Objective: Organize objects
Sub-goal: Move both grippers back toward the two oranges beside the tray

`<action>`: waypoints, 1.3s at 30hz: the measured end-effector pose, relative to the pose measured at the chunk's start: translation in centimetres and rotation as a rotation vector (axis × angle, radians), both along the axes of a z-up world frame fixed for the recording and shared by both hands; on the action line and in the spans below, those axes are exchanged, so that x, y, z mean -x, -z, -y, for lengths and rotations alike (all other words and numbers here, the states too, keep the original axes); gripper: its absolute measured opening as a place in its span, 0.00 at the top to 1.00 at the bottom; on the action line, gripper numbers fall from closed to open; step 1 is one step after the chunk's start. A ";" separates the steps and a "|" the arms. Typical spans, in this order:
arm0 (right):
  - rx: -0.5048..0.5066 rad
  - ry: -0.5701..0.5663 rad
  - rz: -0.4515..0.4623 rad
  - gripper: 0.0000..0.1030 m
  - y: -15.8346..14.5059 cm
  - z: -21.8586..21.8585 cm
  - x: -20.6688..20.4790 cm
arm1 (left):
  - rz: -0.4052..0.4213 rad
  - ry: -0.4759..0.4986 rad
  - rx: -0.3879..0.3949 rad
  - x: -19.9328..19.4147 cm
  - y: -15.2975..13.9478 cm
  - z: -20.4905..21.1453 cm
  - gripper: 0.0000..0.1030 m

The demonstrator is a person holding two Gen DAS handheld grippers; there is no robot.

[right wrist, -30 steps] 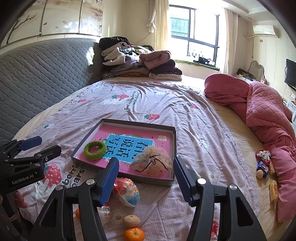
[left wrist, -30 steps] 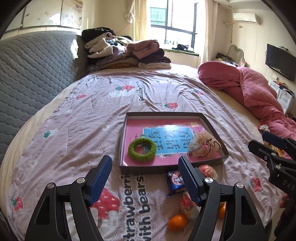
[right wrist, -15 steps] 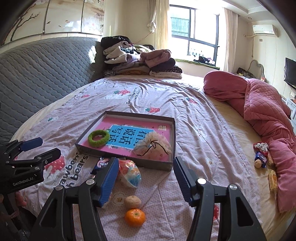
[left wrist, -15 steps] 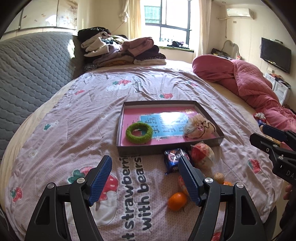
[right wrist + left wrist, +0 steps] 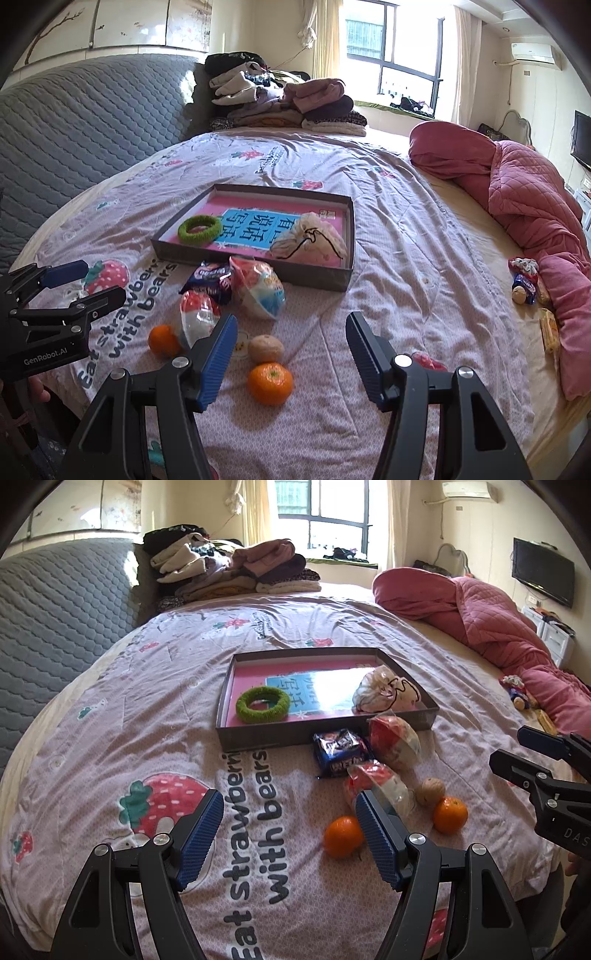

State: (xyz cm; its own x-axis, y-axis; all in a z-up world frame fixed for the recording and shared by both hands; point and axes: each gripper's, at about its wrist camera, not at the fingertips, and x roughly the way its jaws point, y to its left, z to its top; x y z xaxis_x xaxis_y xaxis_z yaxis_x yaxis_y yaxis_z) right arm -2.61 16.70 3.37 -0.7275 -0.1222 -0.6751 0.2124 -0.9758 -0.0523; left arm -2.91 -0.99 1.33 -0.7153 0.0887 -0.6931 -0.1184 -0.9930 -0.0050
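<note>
A shallow dark tray (image 5: 258,734) (image 5: 314,280) with a pink floor lies on the bed and holds a green ring (image 5: 263,704) (image 5: 200,229) and a pale drawstring pouch (image 5: 384,694) (image 5: 310,240). In front of it lie a blue snack packet (image 5: 338,751) (image 5: 210,278), two clear wrapped snacks (image 5: 393,740) (image 5: 258,288), a walnut (image 5: 430,791) (image 5: 266,349) and two oranges (image 5: 343,836) (image 5: 270,383). My left gripper (image 5: 290,840) is open and empty above the near bedspread. My right gripper (image 5: 291,356) is open and empty just short of the nearest orange.
A pink quilt (image 5: 528,192) is bunched at the right, with more small snacks (image 5: 524,284) beside it. Folded clothes (image 5: 288,103) are stacked at the far end. A grey padded headboard (image 5: 92,114) runs along the left.
Both grippers have drawn back toward the near edge of the bed, so the tray looks farther off and the oranges, walnut and snacks have come fully into view. Both stay open.
</note>
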 end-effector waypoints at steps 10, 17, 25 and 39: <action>-0.007 -0.009 0.018 0.41 1.1 0.0 -0.8 | 0.006 0.039 -0.002 -0.8 1.1 -0.4 0.27; -0.011 -0.018 0.045 0.41 2.6 0.0 -0.8 | 0.020 0.075 -0.005 -1.0 2.3 -1.1 0.27; -0.021 -0.027 0.094 0.41 4.7 0.4 -0.6 | 0.049 0.103 -0.019 -0.5 3.8 -1.3 0.27; -0.010 -0.030 0.141 0.41 6.7 0.4 -0.5 | 0.088 0.123 -0.032 -0.1 5.8 -1.7 0.27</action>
